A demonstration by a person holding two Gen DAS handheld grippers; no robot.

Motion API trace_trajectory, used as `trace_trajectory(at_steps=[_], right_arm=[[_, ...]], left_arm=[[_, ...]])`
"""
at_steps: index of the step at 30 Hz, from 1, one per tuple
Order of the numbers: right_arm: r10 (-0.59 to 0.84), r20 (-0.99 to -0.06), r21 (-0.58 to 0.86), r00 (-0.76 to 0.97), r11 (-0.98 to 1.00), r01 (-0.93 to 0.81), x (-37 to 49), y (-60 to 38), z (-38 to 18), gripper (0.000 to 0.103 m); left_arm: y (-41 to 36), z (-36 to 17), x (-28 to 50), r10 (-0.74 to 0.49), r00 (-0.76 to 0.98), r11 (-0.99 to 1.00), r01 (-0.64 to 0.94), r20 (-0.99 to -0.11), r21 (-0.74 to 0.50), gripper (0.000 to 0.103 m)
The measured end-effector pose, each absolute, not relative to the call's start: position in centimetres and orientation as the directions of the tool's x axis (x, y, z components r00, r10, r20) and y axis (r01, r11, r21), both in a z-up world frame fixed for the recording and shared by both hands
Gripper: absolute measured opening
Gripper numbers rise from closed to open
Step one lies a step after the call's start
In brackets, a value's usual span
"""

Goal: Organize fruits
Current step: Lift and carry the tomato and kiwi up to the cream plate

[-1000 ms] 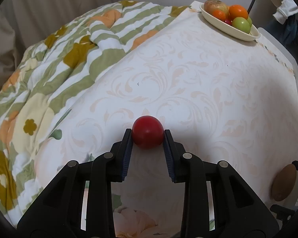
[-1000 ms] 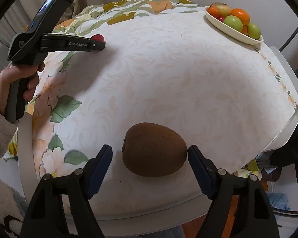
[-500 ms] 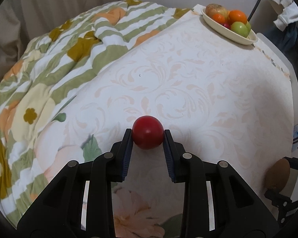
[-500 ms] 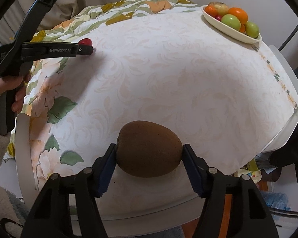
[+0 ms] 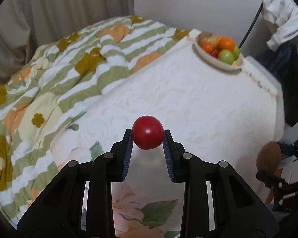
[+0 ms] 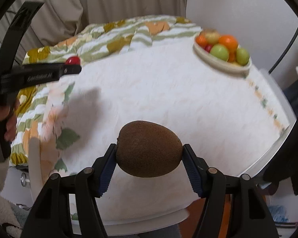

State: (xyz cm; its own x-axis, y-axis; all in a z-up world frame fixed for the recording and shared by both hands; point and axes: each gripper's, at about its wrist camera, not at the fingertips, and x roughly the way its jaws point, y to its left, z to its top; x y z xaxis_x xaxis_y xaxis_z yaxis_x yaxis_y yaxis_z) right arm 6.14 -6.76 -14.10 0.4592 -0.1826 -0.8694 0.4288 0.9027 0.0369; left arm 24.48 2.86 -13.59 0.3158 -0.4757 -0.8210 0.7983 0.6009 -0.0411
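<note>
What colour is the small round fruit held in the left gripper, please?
Glossy red; the small round fruit shows best in the left wrist view, clamped in the left gripper.

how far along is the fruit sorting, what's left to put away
Done: the bowl at the table's far corner already holds oranges, green apples and other fruit. In hand: the left gripper grips a red tomato, and the right gripper a kiwi. Left: carrying both to the bowl and releasing them; no other loose fruit shows.

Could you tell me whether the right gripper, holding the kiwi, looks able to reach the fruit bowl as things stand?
Probably yes: only bare tablecloth lies between the right gripper, shut on the kiwi, and the fruit bowl.
</note>
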Motion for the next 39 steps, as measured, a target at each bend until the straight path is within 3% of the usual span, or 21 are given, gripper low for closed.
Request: trace_trajectory(at_steps=[10,22,39], right_arm=[[-0.170,-0.824,0.087,0.541,0.905,0.417,7.0,-13.6,-10.2,0.061],[-0.072,-0.788,0.099,0.611,0.966,0.241,8.1,-27.4,-7.4,0.061],[0.051,-0.810,0.111,0.584,0.991,0.068,10.1,-40.0,-9.3,0.061]], left_arm=[[-0.8,-9.0,22.6,-0.505,0.361,0.649,0.758,-0.784,-0.070,0.038],[-11.6,-5.8,20.3,-0.474,0.460,0.770,0.630,-0.751,-0.101,0.038],[-26.1,-8.8,20.0,-0.419,0.430,0.822,0.554,-0.800,-0.133,0.038]])
